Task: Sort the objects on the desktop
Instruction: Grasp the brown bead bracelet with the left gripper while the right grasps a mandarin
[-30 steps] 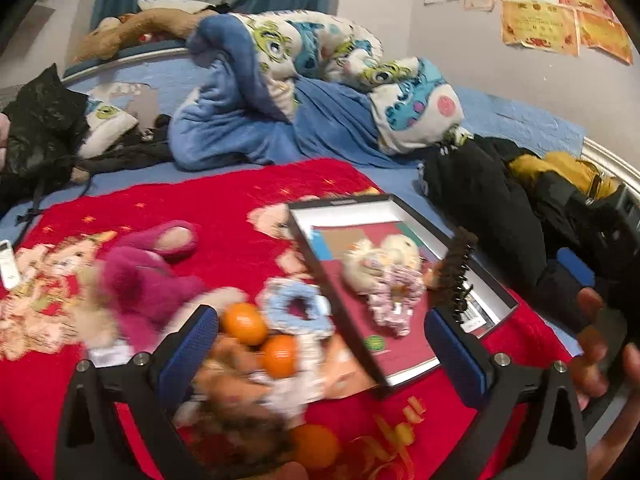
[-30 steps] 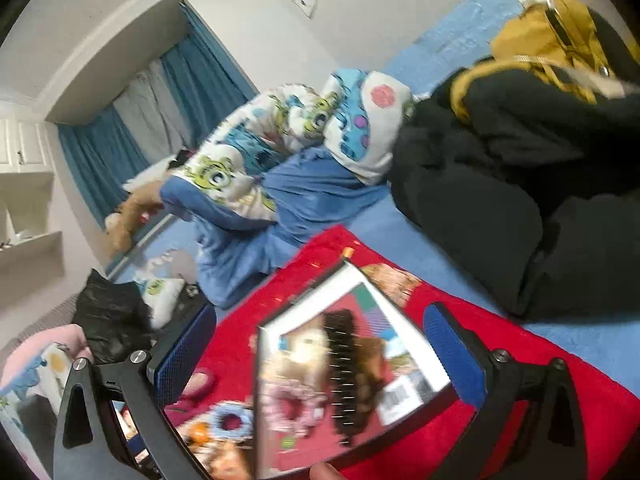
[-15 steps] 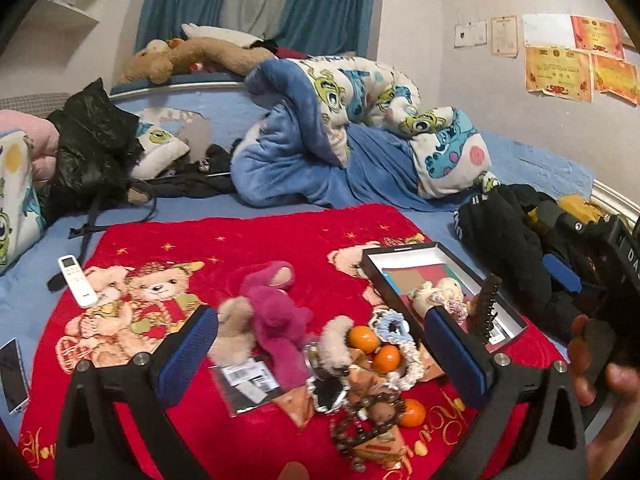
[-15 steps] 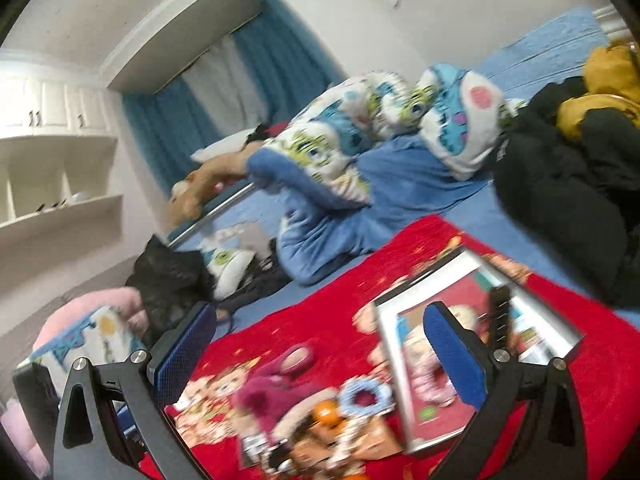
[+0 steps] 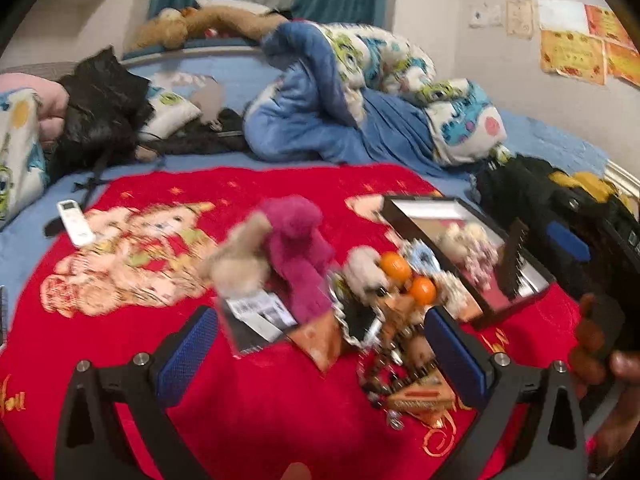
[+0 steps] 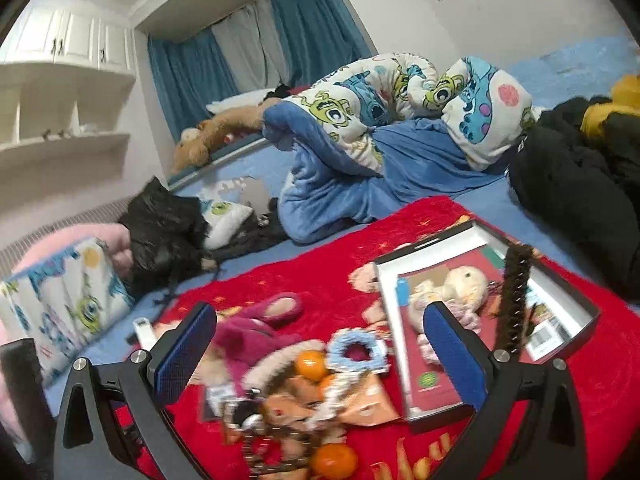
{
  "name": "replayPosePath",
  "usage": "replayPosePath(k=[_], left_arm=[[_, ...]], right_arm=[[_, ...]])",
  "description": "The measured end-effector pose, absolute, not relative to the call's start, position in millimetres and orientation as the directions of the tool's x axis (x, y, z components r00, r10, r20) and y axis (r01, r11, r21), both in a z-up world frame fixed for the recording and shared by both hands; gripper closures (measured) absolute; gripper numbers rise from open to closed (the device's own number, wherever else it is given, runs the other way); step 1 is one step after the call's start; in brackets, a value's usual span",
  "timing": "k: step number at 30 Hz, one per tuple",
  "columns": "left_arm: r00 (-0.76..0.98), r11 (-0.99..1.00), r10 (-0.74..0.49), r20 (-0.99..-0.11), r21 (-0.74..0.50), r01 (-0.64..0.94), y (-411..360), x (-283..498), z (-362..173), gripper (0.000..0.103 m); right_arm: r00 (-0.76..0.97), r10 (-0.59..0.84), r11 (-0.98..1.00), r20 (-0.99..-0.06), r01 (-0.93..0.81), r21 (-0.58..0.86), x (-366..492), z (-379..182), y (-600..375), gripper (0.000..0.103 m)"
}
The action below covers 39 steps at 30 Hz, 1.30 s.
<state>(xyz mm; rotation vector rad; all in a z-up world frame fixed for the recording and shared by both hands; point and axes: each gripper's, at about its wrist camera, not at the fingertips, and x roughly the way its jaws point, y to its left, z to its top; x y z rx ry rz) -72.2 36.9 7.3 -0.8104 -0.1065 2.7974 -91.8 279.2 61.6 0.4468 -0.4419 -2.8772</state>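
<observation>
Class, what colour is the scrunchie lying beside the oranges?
Light blue scrunchie, clearest in the right wrist view.

surface: bed [image 5: 248, 76] with blue sheet, partly covered by red blanket [image 5: 256, 392]
on blanket: pink plush [image 5: 298, 248], oranges [image 5: 408, 278], blue scrunchie [image 6: 354, 352], black tray [image 6: 576, 300], white remote [image 5: 74, 222] at edge
on sheet: blue quilt [image 6: 360, 160], black coat [image 6: 572, 184], black bag [image 5: 102, 108]

Bare red blanket [image 5: 168, 184] lies open left; the clutter pile [image 5: 376, 304], seemingly tangled, crowds the tray [image 5: 476, 312].
</observation>
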Motion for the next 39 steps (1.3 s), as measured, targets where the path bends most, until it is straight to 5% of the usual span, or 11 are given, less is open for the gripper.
replayPosePath(k=[5,21,34,39], left_arm=[[-0.802,-0.97,0.239,-0.548,-0.1,-0.222,50.5,-74.3,-5.1,0.0],[-0.709,-0.983,0.18,-0.681,-0.093,-0.159,55.5,-108.9,-48.0,0.0],[-0.66,-0.968,0.231,-0.715,-0.102,-0.229,76.2,-129.1,-64.7,0.001],[-0.626,-0.961,0.253,-0.738,-0.119,-0.248,79.4,-133.9,-72.0,0.025]], right_arm=[[-0.928,-0.195,-0.968,-0.318,0.129,0.217,-93.0,45.9,276.6,0.0],[-0.795,-0.302,-0.952,-0.527,0.226,0.205,-101.2,-10.6,276.6,0.009],[-0.665,-0.405,-0.904,-0.627,0.396,0.164,-102.3,-35.4,247.6,0.033],[-0.65,-0.391,-0.901,-0.651,0.413,0.129,-103.0,-39.6,237.9,0.046]])
